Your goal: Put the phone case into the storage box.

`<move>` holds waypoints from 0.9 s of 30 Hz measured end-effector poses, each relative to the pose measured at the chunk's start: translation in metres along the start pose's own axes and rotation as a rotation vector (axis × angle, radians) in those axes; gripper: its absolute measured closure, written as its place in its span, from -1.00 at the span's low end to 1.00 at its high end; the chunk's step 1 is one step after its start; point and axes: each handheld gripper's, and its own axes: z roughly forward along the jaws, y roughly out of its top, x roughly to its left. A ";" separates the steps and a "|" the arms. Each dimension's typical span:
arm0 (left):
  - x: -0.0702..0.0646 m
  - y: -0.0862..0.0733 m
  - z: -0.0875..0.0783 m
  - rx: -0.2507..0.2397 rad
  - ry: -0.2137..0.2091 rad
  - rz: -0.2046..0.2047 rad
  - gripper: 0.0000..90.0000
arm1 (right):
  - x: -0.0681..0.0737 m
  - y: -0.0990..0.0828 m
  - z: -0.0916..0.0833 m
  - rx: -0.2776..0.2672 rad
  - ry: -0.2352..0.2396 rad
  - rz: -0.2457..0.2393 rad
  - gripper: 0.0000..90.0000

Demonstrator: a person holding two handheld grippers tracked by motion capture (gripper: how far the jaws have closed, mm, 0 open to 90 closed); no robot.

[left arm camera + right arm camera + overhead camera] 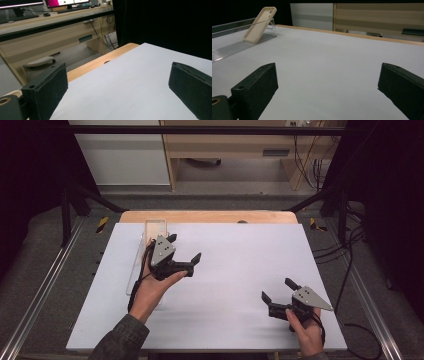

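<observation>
A beige phone case (155, 226) leans upright against a clear acrylic stand (135, 270) at the left rear of the white table surface (240, 255). In the right gripper view the case (260, 24) stands tilted on the ribbed clear stand (234, 47) at the far left. My left gripper (184, 248) hovers just right of the stand, open, with nothing between its jaws. Its own view shows the left gripper (117, 92) over bare white surface. My right gripper (279, 290) is at the front right, open and empty, and the right gripper (327, 90) points toward the case.
A wooden table edge (207, 216) runs along the back of the white sheet. Beyond it stand a wooden desk (62, 32) and hanging cables (312, 165). Black frame posts (67, 207) and metal rails (40, 295) flank the table.
</observation>
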 end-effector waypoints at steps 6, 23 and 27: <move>-0.011 0.001 -0.004 -0.014 -0.032 -0.003 -0.96 | 0.000 0.000 0.000 -0.002 0.001 -0.002 -0.94; -0.016 0.003 -0.026 -0.054 -0.067 -0.021 -0.96 | 0.001 0.001 -0.001 0.000 0.011 0.006 -0.94; -0.013 0.004 -0.031 -0.066 -0.065 -0.030 -0.96 | 0.000 0.001 -0.001 -0.001 0.010 0.009 -0.94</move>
